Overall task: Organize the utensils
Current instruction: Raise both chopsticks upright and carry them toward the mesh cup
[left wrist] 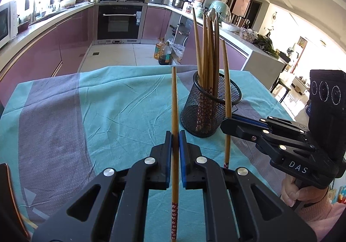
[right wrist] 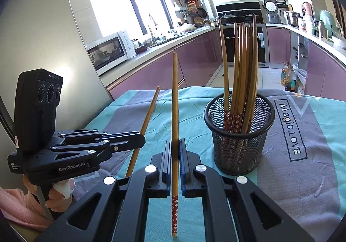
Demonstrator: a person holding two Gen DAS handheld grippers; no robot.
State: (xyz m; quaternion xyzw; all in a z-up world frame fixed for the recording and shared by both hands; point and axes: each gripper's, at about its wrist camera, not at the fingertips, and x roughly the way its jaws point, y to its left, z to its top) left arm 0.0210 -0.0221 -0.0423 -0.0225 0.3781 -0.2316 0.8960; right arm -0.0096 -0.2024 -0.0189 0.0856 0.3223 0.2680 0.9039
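While each of our grippers clamps one chopstick, we count a further bundle standing in the mesh holder (right wrist: 239,134); roughly eight sticks, though they overlap too much for an exact number. That makes two chopsticks out of the holder and one black wire cup on the table.

Our left gripper (left wrist: 175,134) is closed on the left chopstick (left wrist: 174,108), pinched between its blue pads, the stick running forward with its patterned red end toward us. Our right gripper (right wrist: 175,144) is likewise clenched on the right chopstick (right wrist: 175,99), held the same way. From the left wrist view that right stick stands nearly upright just beside the holder's near side, seemingly outside its rim. From the right wrist view the left gripper sits off to the left, its stick tilted up and away.

Both tools hang above the teal and grey tablecloth (left wrist: 108,101), printed with "Magic.LOVE" on the right. Beyond it we see purple cabinets (left wrist: 54,43), a built-in oven (left wrist: 118,21), a microwave (right wrist: 108,51) and two oil bottles (left wrist: 162,51) on the floor.
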